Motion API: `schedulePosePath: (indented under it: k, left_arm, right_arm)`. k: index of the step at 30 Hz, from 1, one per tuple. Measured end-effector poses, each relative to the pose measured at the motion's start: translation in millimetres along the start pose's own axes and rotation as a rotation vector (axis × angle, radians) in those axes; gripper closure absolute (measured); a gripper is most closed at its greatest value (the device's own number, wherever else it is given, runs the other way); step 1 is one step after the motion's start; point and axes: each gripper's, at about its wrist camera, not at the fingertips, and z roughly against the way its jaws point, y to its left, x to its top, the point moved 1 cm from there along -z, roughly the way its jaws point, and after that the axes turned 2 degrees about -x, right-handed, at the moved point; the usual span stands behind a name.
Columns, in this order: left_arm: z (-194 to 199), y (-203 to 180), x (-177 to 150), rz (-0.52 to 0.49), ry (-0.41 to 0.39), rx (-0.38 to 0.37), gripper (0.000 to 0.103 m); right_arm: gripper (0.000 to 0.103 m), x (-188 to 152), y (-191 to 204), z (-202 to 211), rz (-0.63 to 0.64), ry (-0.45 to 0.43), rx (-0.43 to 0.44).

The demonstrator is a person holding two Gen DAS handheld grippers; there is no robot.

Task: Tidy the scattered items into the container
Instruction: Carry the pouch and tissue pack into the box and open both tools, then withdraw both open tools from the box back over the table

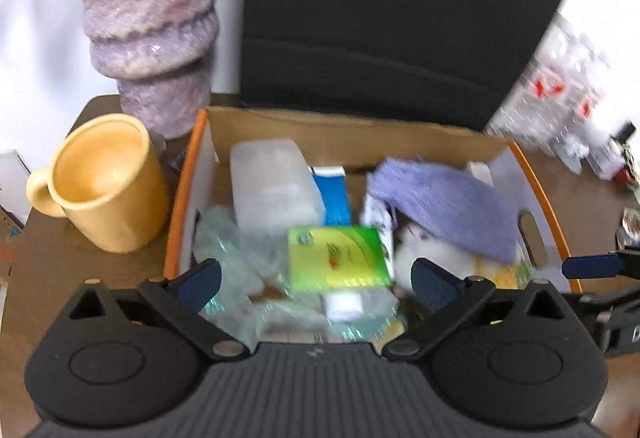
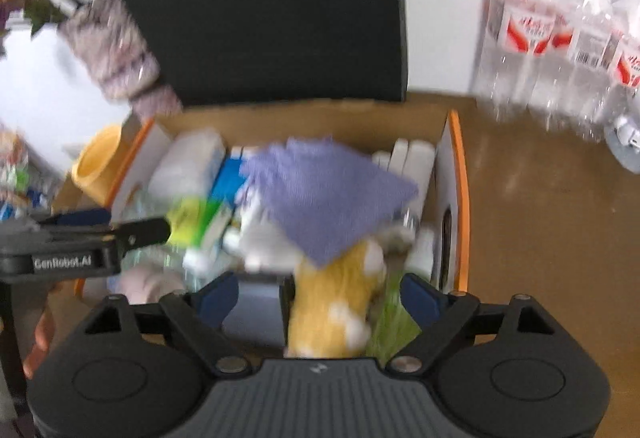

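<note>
On a brown tabletop (image 2: 540,238) sits an open cardboard box (image 1: 360,130) with orange edges, packed with things: a purple cloth (image 1: 448,206) draped on top, a green and yellow packet (image 1: 338,258), a blue carton (image 1: 334,194), a frosted plastic case (image 1: 272,186), crinkled clear wrapping (image 1: 224,242) and a yellow and white soft toy (image 2: 332,302). Both grippers hover over the near side of the box. The left gripper (image 1: 316,278) has its jaws apart with nothing between them; the right gripper (image 2: 320,298) is likewise spread wide and grips nothing.

Most loose goods seem to lie in the box already. Outside it stand a yellow mug (image 1: 104,182), a mottled purple vase (image 1: 148,22) and a pack of water bottles (image 2: 560,50); whether these count as clutter is unclear.

Readable writing: "GenRobot.AI" on the side of the left gripper, seen in the right view. Bottle labels are red and white, their text blurred.
</note>
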Motion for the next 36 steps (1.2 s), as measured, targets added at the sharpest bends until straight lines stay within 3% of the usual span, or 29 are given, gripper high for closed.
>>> schedulePosePath:
  k: [5,10,22,36]
  left_arm:
    - [18.8,-11.7,-15.7,-0.034,0.035,0.033,0.0]
    - [48.5,-14.6,-31.5,-0.035,0.025,0.052,0.0]
    - [115.3,-25.6,-78.9,-0.062,-0.041,0.087,0.0]
    - [145.9,-36.4,-146.1,-0.117,-0.112,0.058,0.0]
  right_arm:
    - [0.013,-18.5,15.0,5.0,0.024,0.053,-0.077]
    - [0.012,-38.9,19.8,25.6,0.002,0.053,-0.094]
    - [0.01,-84.0,53.3,90.6,0.05,-0.03,-0.1]
    - [0.01,-148.3,78.2,113.3,0.126,-0.133,-0.097]
